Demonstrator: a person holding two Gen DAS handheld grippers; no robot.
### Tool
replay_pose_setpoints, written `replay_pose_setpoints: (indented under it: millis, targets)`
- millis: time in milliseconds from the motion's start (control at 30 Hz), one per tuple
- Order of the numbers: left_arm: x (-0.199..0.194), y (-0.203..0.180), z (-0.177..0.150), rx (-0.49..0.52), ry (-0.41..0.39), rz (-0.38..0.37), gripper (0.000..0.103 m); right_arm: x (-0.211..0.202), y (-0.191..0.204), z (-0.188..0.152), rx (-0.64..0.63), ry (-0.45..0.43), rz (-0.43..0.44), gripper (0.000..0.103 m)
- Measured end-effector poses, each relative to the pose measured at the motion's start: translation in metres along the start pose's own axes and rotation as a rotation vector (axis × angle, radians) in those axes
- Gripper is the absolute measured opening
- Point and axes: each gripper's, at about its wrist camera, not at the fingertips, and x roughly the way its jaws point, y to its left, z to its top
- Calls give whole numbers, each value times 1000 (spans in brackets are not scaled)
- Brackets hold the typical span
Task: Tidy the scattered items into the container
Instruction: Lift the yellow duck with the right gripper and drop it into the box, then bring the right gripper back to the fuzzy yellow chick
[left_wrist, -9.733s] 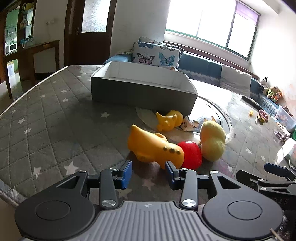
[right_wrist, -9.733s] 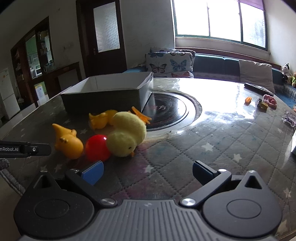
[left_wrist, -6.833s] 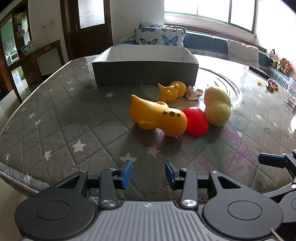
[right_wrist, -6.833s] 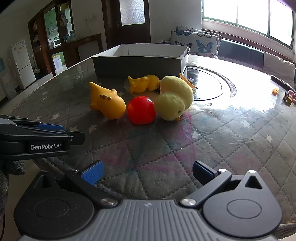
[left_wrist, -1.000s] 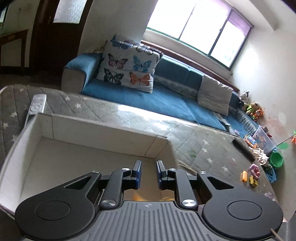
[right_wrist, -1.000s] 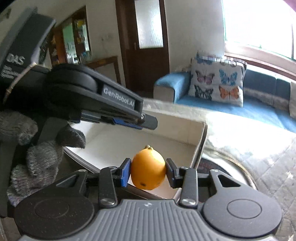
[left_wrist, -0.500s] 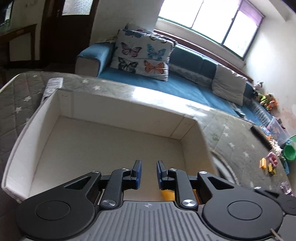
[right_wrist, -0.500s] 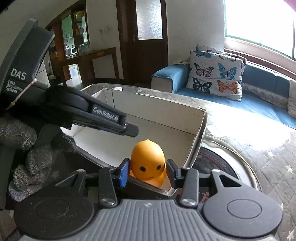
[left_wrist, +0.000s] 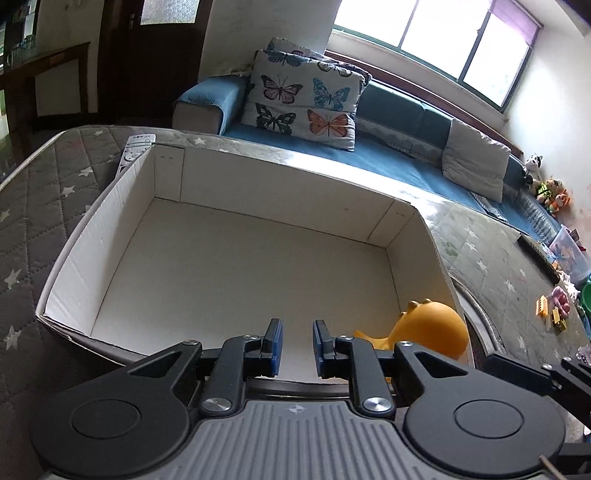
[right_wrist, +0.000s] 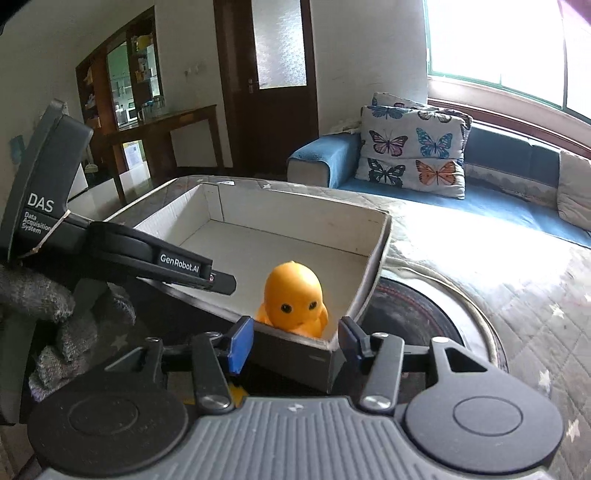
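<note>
A grey cardboard box (left_wrist: 92, 206) with a white inside stands on the quilted table. An orange toy animal (left_wrist: 432, 326) sits in its near right corner and faces the right wrist camera (right_wrist: 293, 293). My left gripper (left_wrist: 294, 345) hovers over the box's near edge, its jaws a small gap apart with nothing between them. My right gripper (right_wrist: 295, 341) is open just outside the box's near right corner (right_wrist: 373, 258), the orange toy free beyond it. The left gripper's body (right_wrist: 122, 254) shows at the left of the right wrist view.
A white remote (left_wrist: 133, 151) lies past the box's far left corner. A round glass turntable (right_wrist: 424, 314) lies right of the box. Small toys (left_wrist: 554, 314) sit at the table's far right. A blue sofa with butterfly cushions (left_wrist: 306, 103) stands behind.
My right gripper has opened and let the orange toy drop into the box's near right corner. The left gripper has drawn back a little over the box.
</note>
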Motion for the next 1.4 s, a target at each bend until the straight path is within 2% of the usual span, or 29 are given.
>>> replay_pose_setpoints:
  millis: [167, 233, 500, 733, 1133, 1400]
  targets:
    - [-2, -6, -3, -19, 19, -5, 20, -13, -7, -9, 32, -10, -10, 53]
    - [-3, -10, -6, -10, 23, 2, 20, -15, -11, -13, 46, -9, -15, 57]
    - [-8, -20, -16, 36, 24, 4, 20, -28, -20, -28, 77, -3, -22, 58]
    - [-16, -27, -25, 51, 4, 8, 21, -39, -22, -38, 85, 6, -27, 59]
    - [-47, -38, -35, 71, -53, -9, 22, -61, -14, -60, 83, -2, -44, 68]
    - [-71, -40, -46, 64, -82, -35, 24, -77, -8, -78, 97, 5, -52, 69]
